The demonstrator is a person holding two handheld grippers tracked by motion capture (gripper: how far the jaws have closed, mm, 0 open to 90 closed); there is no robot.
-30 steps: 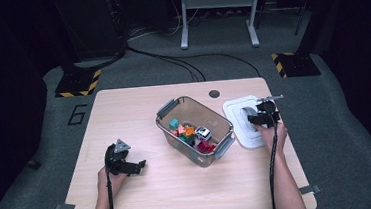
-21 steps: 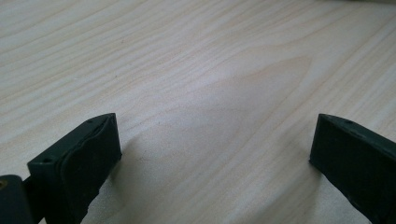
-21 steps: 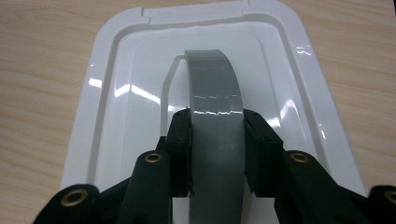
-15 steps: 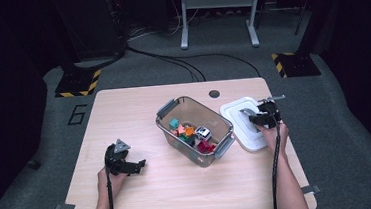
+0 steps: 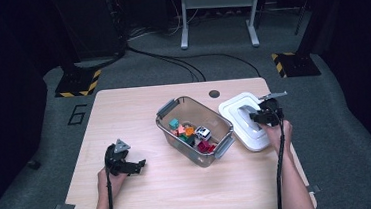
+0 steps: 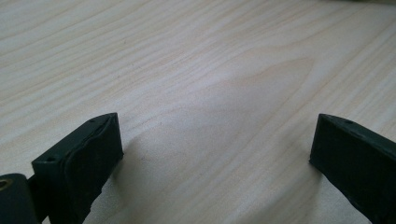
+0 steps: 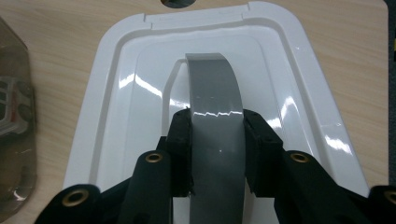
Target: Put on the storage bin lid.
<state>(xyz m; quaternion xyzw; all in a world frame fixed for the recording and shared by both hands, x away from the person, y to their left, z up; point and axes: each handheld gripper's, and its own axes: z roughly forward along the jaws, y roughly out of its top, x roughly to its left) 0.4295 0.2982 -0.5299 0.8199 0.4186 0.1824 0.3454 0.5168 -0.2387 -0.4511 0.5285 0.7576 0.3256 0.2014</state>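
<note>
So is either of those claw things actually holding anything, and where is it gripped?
Yes. The right gripper is clamped on the grey handle of the white lid, a pad on each side. The left gripper is open over bare table.

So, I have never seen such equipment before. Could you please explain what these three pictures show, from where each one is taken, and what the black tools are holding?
A person sits at a wooden table with hand-held tongs in each hand. One picture comes from a camera above the table. The other two come from small cameras riding on the tongs, looking along their black jaws. In the middle stands a clear box with small colourful toys inside. Beside it lies its white lid with a grey handle. The right tongs are shut on that handle, one jaw on each side. The left tongs are open and hold nothing, just above bare wood.
</note>
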